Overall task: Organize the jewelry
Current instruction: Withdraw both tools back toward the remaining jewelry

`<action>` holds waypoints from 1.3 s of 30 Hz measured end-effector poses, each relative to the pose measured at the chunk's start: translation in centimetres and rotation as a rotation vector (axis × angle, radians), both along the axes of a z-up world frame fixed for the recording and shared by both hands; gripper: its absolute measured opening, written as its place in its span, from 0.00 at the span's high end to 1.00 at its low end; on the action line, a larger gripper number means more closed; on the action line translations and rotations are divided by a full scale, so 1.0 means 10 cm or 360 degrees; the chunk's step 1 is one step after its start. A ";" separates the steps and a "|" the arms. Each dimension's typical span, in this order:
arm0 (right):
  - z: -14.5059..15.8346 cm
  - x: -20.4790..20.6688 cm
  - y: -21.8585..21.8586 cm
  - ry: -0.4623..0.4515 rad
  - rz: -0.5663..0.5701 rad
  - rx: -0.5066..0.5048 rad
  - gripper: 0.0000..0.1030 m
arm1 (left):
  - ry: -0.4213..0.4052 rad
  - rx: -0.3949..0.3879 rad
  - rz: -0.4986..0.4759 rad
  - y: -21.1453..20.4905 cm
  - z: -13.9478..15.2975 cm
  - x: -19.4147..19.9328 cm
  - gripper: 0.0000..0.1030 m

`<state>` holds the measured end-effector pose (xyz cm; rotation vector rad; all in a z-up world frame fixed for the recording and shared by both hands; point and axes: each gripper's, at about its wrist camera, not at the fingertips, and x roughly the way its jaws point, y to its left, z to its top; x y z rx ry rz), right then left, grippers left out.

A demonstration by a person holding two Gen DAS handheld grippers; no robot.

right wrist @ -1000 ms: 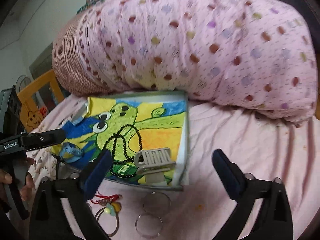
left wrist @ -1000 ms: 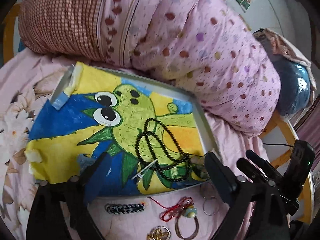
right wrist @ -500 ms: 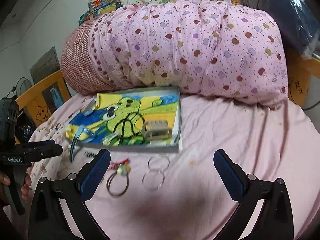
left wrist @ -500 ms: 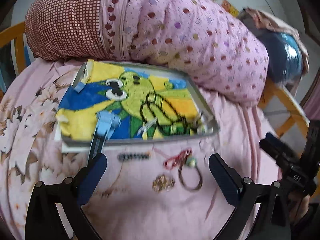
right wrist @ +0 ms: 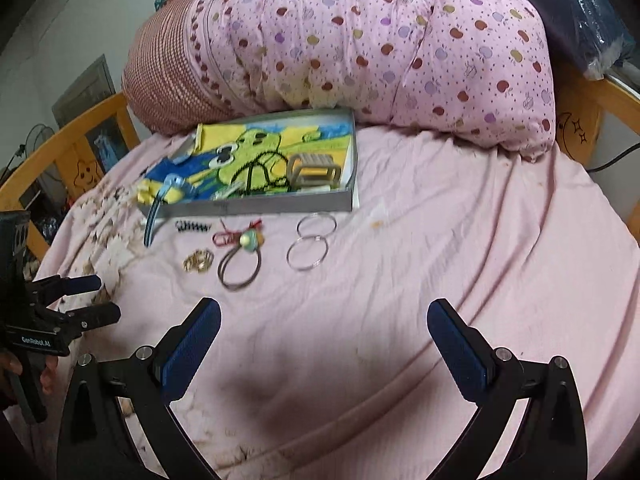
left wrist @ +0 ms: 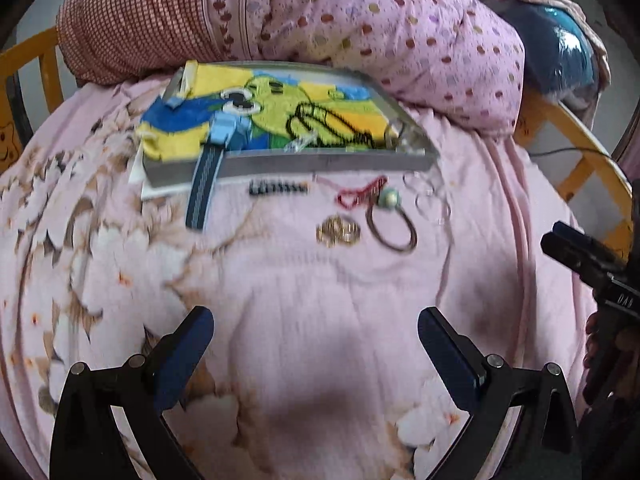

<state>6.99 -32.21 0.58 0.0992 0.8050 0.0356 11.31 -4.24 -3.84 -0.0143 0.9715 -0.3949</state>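
Observation:
A shallow grey box with a cartoon lining lies on the pink bed. Inside it are a black bead necklace, a beige hair claw and a blue watch strap that hangs over the front wall. On the sheet in front lie a black comb clip, a red cord, a gold piece, a brown hair tie and two silver bangles. My left gripper and right gripper are open, empty, well back from them.
A rolled pink dotted quilt lies behind the box. A yellow wooden rail runs round the bed. A blue bundle sits at the far right. The other gripper's black body shows at right.
Both grippers have pulled back from the box toward the near side of the bed. The blue watch strap was left hanging over the box's front wall.

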 end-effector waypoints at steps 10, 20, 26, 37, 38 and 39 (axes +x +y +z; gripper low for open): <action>-0.20 0.02 0.02 0.0093 0.0013 -0.0018 0.01 | 0.0065 0.0066 -0.0009 0.03 -0.19 -0.10 0.00; -0.33 0.23 -0.14 0.0045 -0.0017 -0.0009 0.01 | 0.0050 -0.0032 -0.0090 -0.16 -0.20 0.00 0.00; -0.36 0.40 -0.24 0.0008 0.0019 0.0020 0.01 | -0.0014 -0.0090 -0.0126 -0.28 -0.17 0.16 0.00; -0.44 0.83 -0.31 0.0008 0.0166 0.0102 0.41 | -0.0084 -0.0140 -0.0380 -0.74 -0.18 0.46 0.27; -0.47 0.86 -0.32 0.0022 0.0178 0.0128 0.46 | -0.0068 -0.0139 -0.0407 -0.79 -0.21 0.49 0.31; -0.50 0.88 -0.33 0.0028 0.0191 0.0148 0.48 | -0.0051 -0.0144 -0.0430 -0.83 -0.25 0.51 0.38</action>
